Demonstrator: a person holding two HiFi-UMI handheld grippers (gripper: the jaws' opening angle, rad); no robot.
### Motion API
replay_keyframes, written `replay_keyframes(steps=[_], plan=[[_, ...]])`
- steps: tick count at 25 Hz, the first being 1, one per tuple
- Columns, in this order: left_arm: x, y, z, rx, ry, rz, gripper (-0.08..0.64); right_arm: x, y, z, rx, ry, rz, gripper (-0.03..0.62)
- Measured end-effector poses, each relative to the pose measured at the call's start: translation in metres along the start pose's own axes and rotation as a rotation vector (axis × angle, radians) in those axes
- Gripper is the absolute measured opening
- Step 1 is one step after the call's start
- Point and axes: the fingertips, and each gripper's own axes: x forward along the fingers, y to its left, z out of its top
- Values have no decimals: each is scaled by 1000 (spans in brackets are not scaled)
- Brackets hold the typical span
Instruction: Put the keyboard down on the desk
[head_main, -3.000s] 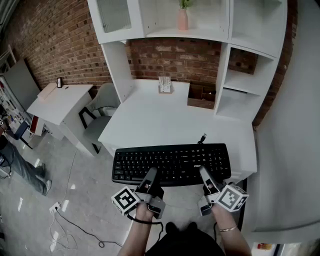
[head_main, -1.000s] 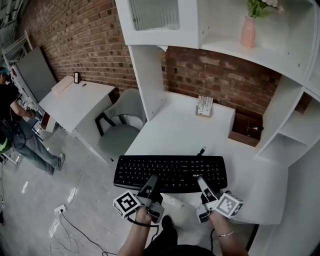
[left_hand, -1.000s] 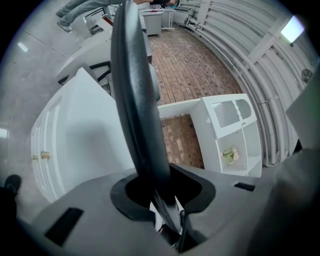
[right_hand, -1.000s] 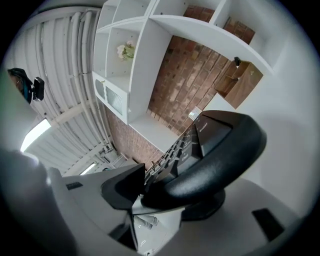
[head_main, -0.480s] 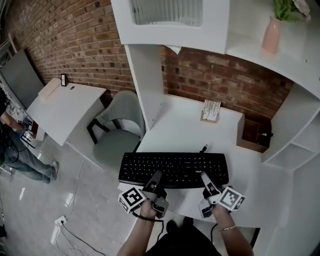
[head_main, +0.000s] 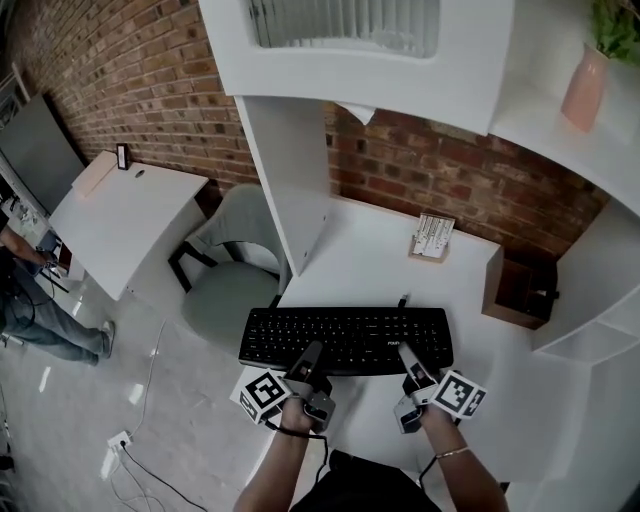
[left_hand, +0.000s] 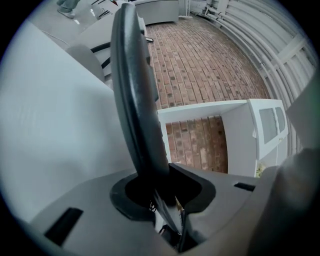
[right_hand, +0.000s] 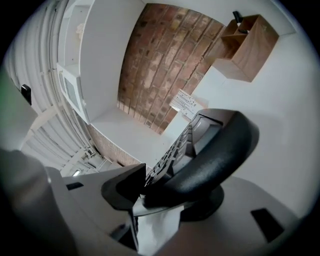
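Black plastic keyboard (head_main: 345, 340): clamped by jaws of left gripper (head_main: 308, 358) and right gripper (head_main: 408, 360), right just tightening; now advanced over white counter (head_main: 370, 265) front edge, set-down pending.

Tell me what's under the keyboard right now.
The white desk lies under the black keyboard and shows past its far and right sides. The desktop directly beneath is covered, so anything lying there, and whether the keyboard already rests on it, cannot be seen.
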Motion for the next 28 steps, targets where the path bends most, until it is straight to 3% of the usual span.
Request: replay_keyframes(steps=[12, 28], plan=[[34, 21, 11, -8, -17, 29, 86, 34, -24, 13, 11, 43, -4, 184], [47, 41, 15, -44, -11, 103, 94, 45, -42, 17, 149, 43, -49, 143]])
